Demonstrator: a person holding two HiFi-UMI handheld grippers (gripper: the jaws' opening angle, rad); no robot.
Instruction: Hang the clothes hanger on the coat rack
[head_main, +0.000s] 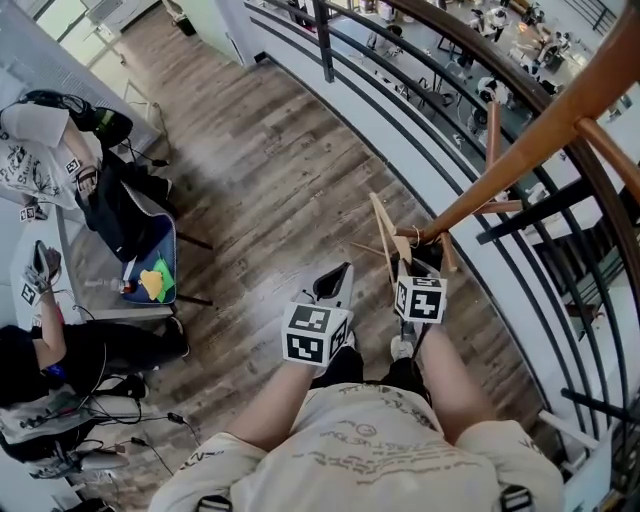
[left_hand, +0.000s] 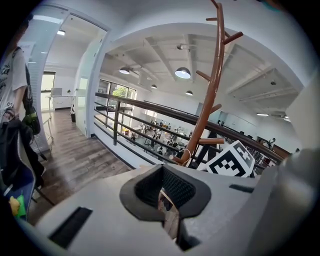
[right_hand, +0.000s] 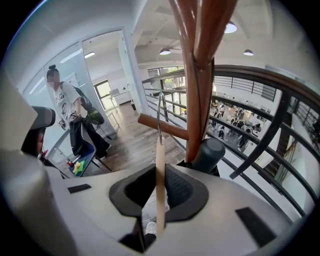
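The brown wooden coat rack (head_main: 520, 150) leans across the head view, and its pole (right_hand: 199, 75) stands just ahead in the right gripper view. My right gripper (head_main: 410, 262) is shut on the pale wooden clothes hanger (head_main: 384, 238). Its bar (right_hand: 160, 185) stands upright between the jaws. The metal hook (right_hand: 159, 117) rises beside a low peg (right_hand: 165, 128); I cannot tell whether it rests on the peg. My left gripper (head_main: 336, 282) is held beside the right one, lower left of the rack, jaws together with nothing in them. In the left gripper view the rack (left_hand: 212, 85) stands to the right.
A dark metal railing (head_main: 420, 110) curves close behind the rack, with a lower floor beyond it. To the left stand a chair with a dark jacket (head_main: 125, 215) and seated people (head_main: 45, 140). Wood plank floor (head_main: 260, 170) lies open between them and me.
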